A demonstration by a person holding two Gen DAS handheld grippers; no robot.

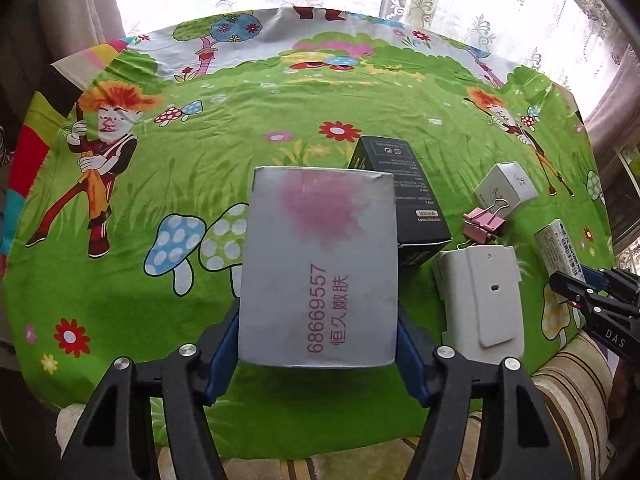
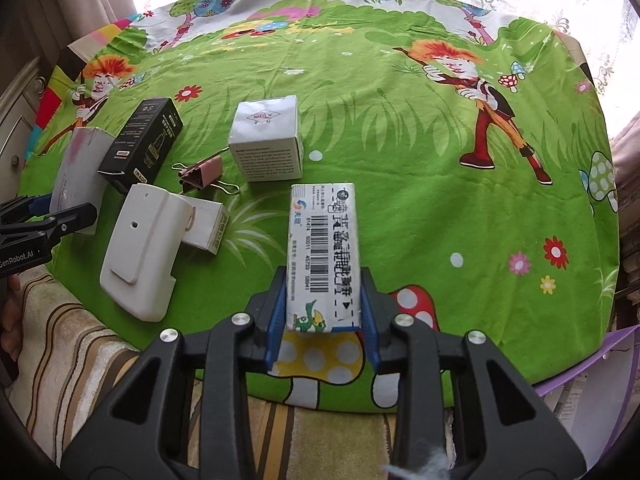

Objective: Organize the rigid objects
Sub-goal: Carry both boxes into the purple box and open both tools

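So both hands are busy right now. Left claw [image 1: 318,344] is clamped onto a grey carton [image 1: 318,268] with a pink blotch and red printed digits, blue pads [image 1: 222,354] pressed against its two long sides, holding it up above the counter [image 1: 200,184] with that loud green cartoon cloth [image 1: 248,112]. Right claw [image 2: 324,320] is squeezed around a narrow white medicine box [image 2: 324,252] with a barcode on its upper face, also gripped by the sides. Everything else sits in a loose cluster on the cloth: a black box [image 2: 140,144] lying at an angle, a white cube-shaped box [image 2: 268,144] a bit further right, and a pink binder clip [image 2: 200,174] between those two. Nearer the front edge there's a white plastic holder with a clip on its back [image 2: 140,248], lying partly on top of a small white carton [image 2: 206,226]. From the right claw's camera you can see the grey carton over at the left edge, just beside the black box.
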